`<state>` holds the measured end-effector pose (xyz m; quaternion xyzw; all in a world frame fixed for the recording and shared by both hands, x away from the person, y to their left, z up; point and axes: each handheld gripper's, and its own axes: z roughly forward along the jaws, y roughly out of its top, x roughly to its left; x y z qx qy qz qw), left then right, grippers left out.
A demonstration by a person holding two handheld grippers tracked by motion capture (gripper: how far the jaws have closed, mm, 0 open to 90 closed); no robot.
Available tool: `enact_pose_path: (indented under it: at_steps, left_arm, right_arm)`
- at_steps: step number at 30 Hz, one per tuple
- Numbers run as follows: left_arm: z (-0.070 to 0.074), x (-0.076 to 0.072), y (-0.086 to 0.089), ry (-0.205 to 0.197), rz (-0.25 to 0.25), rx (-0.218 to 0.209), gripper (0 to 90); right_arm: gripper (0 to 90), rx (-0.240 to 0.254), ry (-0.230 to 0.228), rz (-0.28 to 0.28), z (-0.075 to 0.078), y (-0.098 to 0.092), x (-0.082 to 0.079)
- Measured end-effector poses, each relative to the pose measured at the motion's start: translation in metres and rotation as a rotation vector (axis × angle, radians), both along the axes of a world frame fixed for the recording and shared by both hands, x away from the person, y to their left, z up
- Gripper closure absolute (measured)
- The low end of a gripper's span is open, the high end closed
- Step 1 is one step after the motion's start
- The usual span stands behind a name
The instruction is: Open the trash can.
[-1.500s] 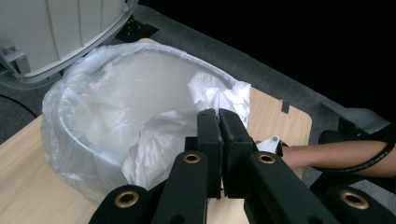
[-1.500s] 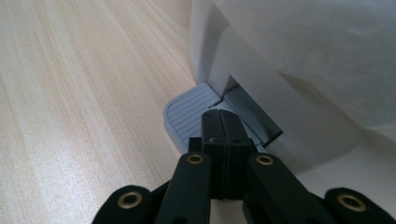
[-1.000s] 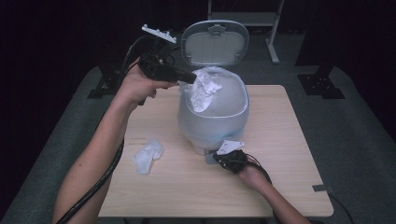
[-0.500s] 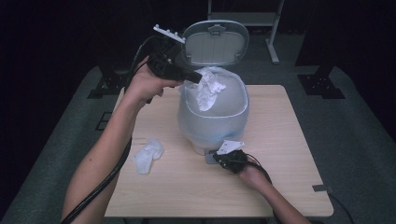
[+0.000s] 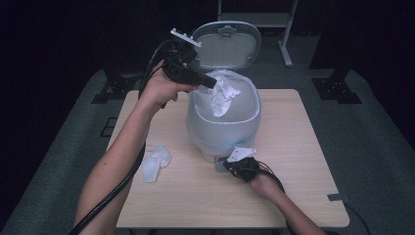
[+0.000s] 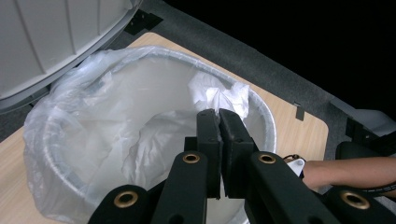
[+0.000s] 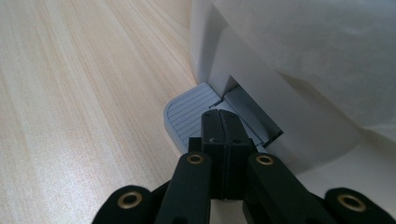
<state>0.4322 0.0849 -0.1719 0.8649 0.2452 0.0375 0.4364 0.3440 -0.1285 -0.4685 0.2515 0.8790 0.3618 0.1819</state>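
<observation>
2 grippers work at a pedal bin [image 5: 222, 125] standing in the middle of a wooden worktop [image 5: 303, 161]. Its lid [image 5: 226, 44] stands open, tipped back, and a clear bag [image 6: 70, 135] lines the rim. The left gripper [image 5: 208, 82] is held above the bin's left rim, jaws pressed together on a crumpled white tissue [image 5: 222, 95], which hangs over the opening. In the left gripper view the tissue [image 6: 219, 95] bunches just past the closed jaw tips, above the bag. The right gripper [image 5: 234, 165] rests low at the bin's foot, on the side nearest the person. In the right gripper view its jaws are closed with nothing between them, and their tips sit on the grey ribbed pedal [image 7: 189, 114]. 1 more crumpled tissue [image 5: 155, 161] lies on the worktop, left of the bin and well apart from it.
</observation>
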Motion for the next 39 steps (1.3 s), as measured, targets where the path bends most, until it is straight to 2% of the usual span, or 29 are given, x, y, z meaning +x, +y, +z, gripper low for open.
enact_pose_path:
  at_steps: [22, 28, 39]
  left_arm:
    - [-0.021, 0.012, -0.016, 0.023, 0.016, 0.024, 85.6]
    - [-0.024, 0.013, -0.02, 0.027, 0.006, 0.031, 83.6]
    - [-0.028, 0.011, -0.014, 0.044, -0.002, 0.022, 77.7]
  right_arm:
    - [89.5, -0.001, -0.001, 0.0, 0.0, 0.0, 0.0]
    - [89.5, 0.003, 0.0, 0.002, 0.0, 0.0, 0.0]
    - [89.5, 0.0, -0.002, 0.001, 0.0, 0.0, 0.0]
